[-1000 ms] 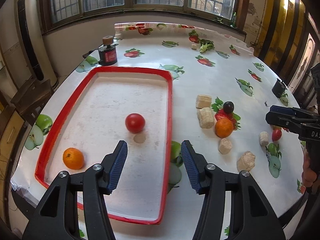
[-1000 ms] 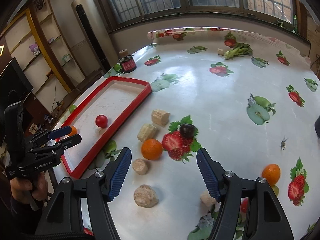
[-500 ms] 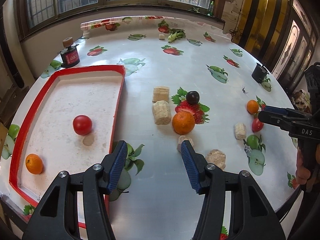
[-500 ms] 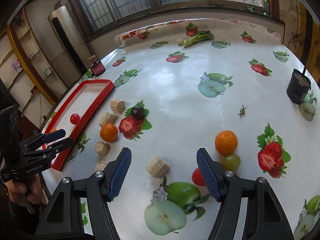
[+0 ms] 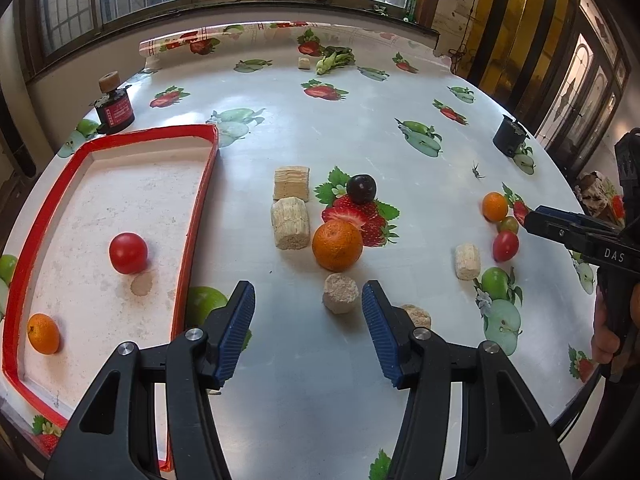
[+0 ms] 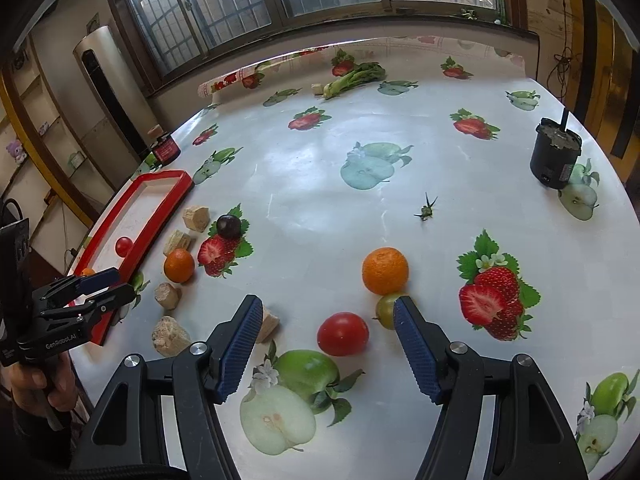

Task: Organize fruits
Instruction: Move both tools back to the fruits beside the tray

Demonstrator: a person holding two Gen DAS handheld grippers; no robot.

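- Tabletop (image 6: pixel 400 128) carried loose fruit; red tray (image 5: pixel 200 200) lay at its left edge.
- Right hand-held gripper (image 6: pixel 324 344) released, empty, nearer arm.
- Left hand-held gripper (image 5: pixel 308 332) likewise released.
- Red tomato (image 6: pixel 343 333) sat just ahead between right jaws; round, no long axis.

The right jaw hides part of the green fruit (image 6: pixel 387 309).

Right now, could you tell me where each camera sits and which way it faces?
Left wrist: on the left tool, angled down at the red tray and a beige block; the right tool enters at right.
Right wrist: on the right tool, over a red tomato; the left tool shows.
Shared: tray, dark plum.
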